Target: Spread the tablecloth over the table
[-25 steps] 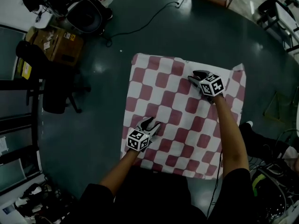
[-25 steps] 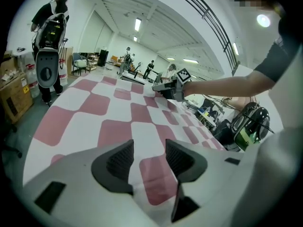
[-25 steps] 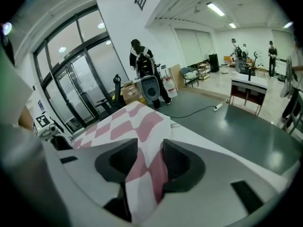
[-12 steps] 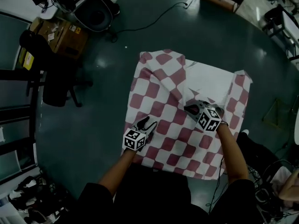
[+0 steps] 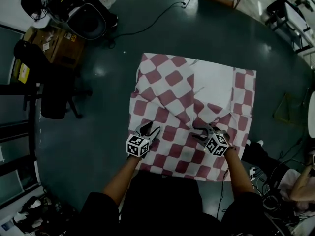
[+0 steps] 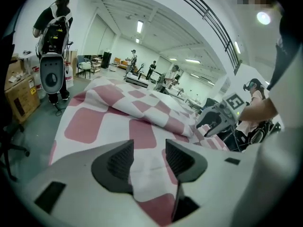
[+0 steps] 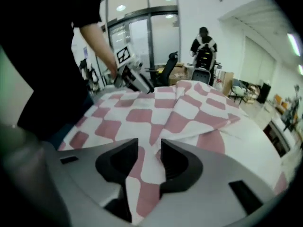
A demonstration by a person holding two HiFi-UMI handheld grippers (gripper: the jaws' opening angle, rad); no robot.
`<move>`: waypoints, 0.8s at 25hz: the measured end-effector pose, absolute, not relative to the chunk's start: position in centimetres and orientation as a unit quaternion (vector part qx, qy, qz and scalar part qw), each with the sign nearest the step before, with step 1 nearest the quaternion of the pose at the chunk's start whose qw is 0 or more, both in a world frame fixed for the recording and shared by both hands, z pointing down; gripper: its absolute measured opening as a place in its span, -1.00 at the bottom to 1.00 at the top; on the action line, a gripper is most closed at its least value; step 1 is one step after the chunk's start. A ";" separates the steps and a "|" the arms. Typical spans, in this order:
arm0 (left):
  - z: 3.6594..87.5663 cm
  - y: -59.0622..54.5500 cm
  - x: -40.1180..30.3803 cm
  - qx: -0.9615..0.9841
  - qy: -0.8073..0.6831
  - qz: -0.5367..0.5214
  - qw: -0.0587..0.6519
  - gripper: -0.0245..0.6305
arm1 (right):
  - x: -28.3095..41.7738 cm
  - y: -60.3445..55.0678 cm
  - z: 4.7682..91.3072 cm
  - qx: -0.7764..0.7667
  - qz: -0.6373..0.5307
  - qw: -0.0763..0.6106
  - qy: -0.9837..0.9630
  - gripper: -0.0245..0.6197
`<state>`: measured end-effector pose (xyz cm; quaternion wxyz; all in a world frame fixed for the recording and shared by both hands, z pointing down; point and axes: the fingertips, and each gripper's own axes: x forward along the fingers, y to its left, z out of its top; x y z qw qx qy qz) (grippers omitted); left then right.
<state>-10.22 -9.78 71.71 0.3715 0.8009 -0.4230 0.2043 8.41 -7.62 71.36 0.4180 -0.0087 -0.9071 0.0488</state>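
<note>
Floor (image 5: 206, 38): dark and glossy; it surrounds the covered table
Tablecloth (image 5: 165, 80): red-and-white checks, lying over the table in front of the person; far right part folded back toward the near edge, white underside (image 5: 214, 82) up
Left gripper (image 5: 150, 128): on the near left of the cloth; jaws apart, flat cloth in the gap
Right gripper (image 5: 199, 132): near right; jaws just been opening, now apart, cloth between them unpinched
Around: black chair (image 5: 56, 95); cardboard box (image 5: 54, 45)

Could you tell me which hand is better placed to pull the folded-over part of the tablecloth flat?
Probably the right: the right tongs, whose jaws have just been opening, straddle the tablecloth where its fold ends. The left tongs sit over flat cloth beside it.
</note>
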 end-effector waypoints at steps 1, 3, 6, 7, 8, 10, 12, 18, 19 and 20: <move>71.8 -9.4 -10.5 0.801 -0.423 0.204 0.372 -0.29 | 8.8 -8.3 69.9 0.003 0.085 0.392 -0.916 -0.42; 71.9 -8.8 -10.7 0.800 -0.424 0.204 0.372 -0.29 | 10.5 -10.8 67.5 0.045 0.140 0.344 -0.927 -0.45; 71.8 -8.2 -10.8 0.798 -0.428 0.197 0.377 -0.29 | 13.9 -17.8 67.2 0.159 0.169 0.326 -0.916 -0.59; 71.8 -8.1 -10.9 0.797 -0.428 0.196 0.378 -0.29 | 14.4 -19.9 68.0 0.181 0.173 0.338 -0.907 -0.59; 71.8 -7.9 -11.0 0.796 -0.428 0.197 0.380 -0.29 | 14.3 -21.3 69.1 0.186 0.178 0.357 -0.898 -0.59; 71.8 -7.5 -10.7 0.796 -0.425 0.198 0.382 -0.29 | 13.4 -22.6 71.7 0.159 0.192 0.401 -0.881 -0.59; 71.8 -7.3 -10.0 0.797 -0.425 0.196 0.383 -0.29 | 12.6 -22.9 73.9 0.126 0.206 0.434 -0.868 -0.54; 71.4 -6.8 -8.7 0.801 -0.424 0.185 0.381 -0.29 | 11.8 -22.9 74.9 0.099 0.222 0.449 -0.860 -0.64; 71.4 -6.7 -8.7 0.801 -0.423 0.185 0.381 -0.29 | 11.7 -22.8 74.8 0.098 0.223 0.447 -0.861 -0.73; 71.4 -6.7 -8.6 0.801 -0.422 0.185 0.382 -0.29 | 11.5 -22.7 74.7 0.096 0.218 0.448 -0.862 -0.78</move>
